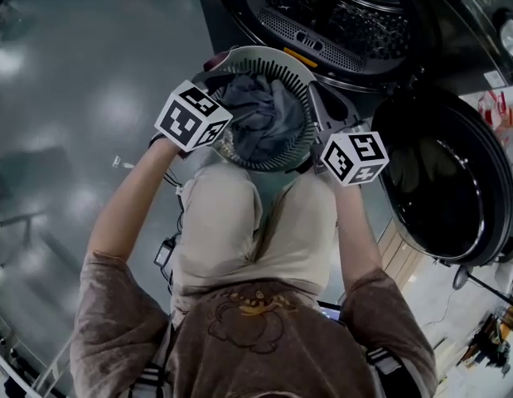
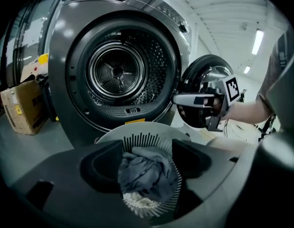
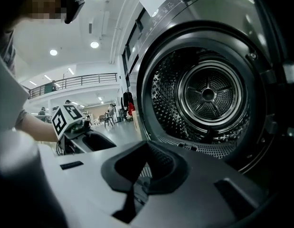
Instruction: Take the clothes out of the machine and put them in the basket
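Observation:
A round slotted basket stands on the floor before the open machine, holding a crumpled grey garment over something white. My left gripper hangs over the basket's left side with its jaws wide apart; the grey garment lies below them, untouched. My right gripper is at the basket's right rim, jaws closed together with nothing seen between the tips; the basket's slots show under them. The drum looks bare in both gripper views.
The machine's round door hangs open to the right, close behind my right gripper. A cardboard box sits left of the machine. The person's knees are right behind the basket. Grey floor spreads to the left.

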Available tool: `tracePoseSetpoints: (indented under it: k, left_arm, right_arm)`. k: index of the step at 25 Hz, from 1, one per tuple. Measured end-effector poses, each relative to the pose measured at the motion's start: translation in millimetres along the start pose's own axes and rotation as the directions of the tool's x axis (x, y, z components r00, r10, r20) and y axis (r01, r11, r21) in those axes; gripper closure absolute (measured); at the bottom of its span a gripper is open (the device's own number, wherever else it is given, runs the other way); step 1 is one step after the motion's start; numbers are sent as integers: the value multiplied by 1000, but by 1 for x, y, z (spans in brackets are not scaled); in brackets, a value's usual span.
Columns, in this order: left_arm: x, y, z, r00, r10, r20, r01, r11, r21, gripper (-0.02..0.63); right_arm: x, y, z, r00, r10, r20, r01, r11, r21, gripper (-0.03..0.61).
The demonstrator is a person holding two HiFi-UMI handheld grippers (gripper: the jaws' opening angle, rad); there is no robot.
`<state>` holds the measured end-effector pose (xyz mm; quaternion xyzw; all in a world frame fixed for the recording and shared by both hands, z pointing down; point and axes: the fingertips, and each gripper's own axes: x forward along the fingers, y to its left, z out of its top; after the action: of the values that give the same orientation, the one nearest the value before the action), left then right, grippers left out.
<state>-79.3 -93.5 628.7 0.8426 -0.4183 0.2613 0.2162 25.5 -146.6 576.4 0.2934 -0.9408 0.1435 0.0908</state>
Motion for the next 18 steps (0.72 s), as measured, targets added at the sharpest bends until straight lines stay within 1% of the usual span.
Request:
tracePoseSetpoints:
  k: [4,8,12,15,18]
  left_arm:
    - [-12,3,41,999,-29,13,30,999,-24,270]
    - [-48,-4,89,999,-36,27,38,998,-50,265]
    - [-99,-17,135,998,-65,12,66,992,-108,264]
    - [-146,-21,182,999,-47,16,48,990,-129,265]
    - [-195,-29,234,999,-37,32,41,989,-143,265]
  right_arm:
    - [3,9,28,999,18,-47,-17,1000,27,581]
    - [-2,33,76,994,45,-96,-42,998,38,581]
    - [-15,60,146,990,63,-125,-57,997,52,581]
    - [-28,76,210,988,77,-136,-71,996,48,581]
    - [-45,91,273,987,74,-142,-67,996,53,581]
